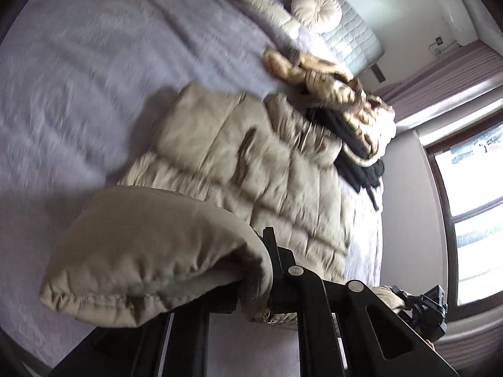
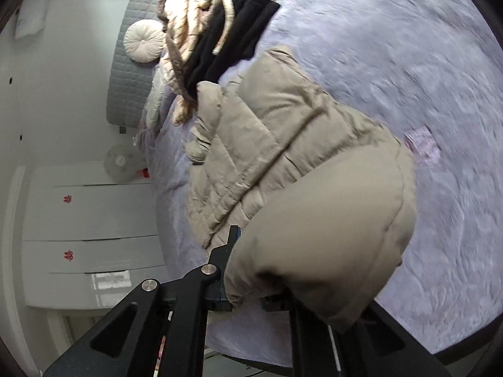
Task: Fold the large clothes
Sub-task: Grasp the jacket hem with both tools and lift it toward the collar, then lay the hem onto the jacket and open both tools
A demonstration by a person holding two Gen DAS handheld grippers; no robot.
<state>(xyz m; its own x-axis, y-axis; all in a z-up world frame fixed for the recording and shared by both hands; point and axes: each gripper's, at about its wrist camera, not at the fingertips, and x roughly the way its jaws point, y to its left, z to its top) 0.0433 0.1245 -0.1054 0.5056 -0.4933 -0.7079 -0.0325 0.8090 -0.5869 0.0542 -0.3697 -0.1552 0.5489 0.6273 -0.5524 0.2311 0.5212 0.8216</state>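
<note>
Both claws clamp the puffer jacket [image 1: 251, 163]: left gripper [image 1: 251, 286] pinching a puffy hem corner, right gripper [image 2: 248, 279] pinching the other corner, fabric bulging over the fingers. Bed [image 1: 78, 78] w/ lilac cover carries the jacket, its far end lying flat beside a pile of clothes [image 2: 220, 31]. Looks like mid-fold, hem lifted. Next move prob. calls for carrying both corners fwd evenly toward the collar, then letting go. Round cushion [image 1: 316, 8] sits by the headboard.
</note>
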